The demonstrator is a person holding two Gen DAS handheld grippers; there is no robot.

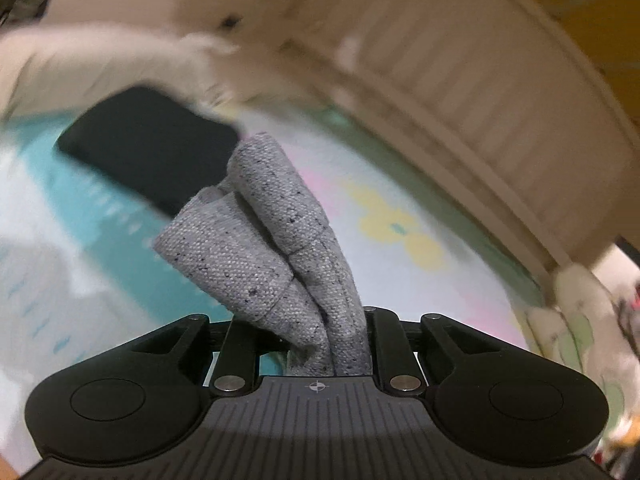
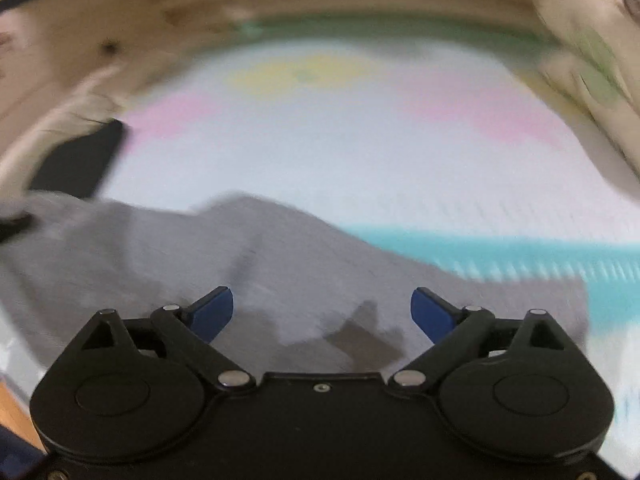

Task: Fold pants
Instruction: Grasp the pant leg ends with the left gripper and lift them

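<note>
Item one: grey pants (image 2: 280,272), a single pair, speckled knit. Most of the cloth lay spread on the pastel mat (image 2: 360,168), while one bunched end (image 1: 280,248) stood up off the mat, gathered in several thick folds. It seemed to be held up so that it could be carried over the flat part to make a fold.

Item two: left gripper (image 1: 332,344), one. Its jaws were pressed together on that bunched end, which rose straight out between them.

Item three: right gripper (image 2: 322,308), one. Its two blue fingertips (image 2: 212,312) stood spread wide, with nothing between them, poised above the flat part of the pants. I judged it was about to take a second hold or pin the cloth.

Item four: one dark rectangular object (image 1: 148,148), lying on the mat just beyond the pants; too blurred to name.

Item five: pale slatted railing (image 1: 460,92), curving round the far side of the mat.

Both views were smeared by motion.
</note>
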